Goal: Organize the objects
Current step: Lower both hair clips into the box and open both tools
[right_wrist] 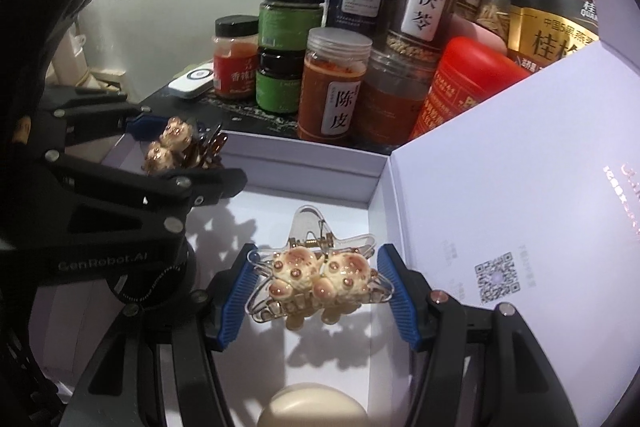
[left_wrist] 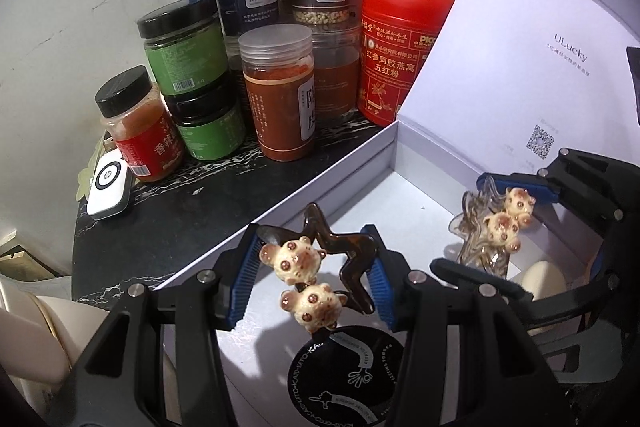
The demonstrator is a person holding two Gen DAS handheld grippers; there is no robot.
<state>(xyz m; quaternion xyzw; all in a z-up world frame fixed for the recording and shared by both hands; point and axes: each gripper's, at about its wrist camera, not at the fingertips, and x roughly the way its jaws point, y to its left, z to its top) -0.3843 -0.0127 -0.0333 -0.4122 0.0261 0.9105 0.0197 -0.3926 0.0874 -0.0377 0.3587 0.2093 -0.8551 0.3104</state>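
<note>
The left gripper [left_wrist: 312,281] was clamped on a brown star clip [left_wrist: 352,259], the right gripper [right_wrist: 316,287] on a clear star clip [right_wrist: 312,267], both above the white box [left_wrist: 320,183].

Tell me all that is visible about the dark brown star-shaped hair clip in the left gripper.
The dark brown hair clip is star-shaped, glossy and looks like translucent plastic. Two cream bear-like figures with brown spots sit on its front, one above the other. The left gripper holds it by two opposite sides between its blue ribbed pads, above the floor of the open white box. In the right wrist view it shows only partly, behind the gripper's black fingers.
</note>
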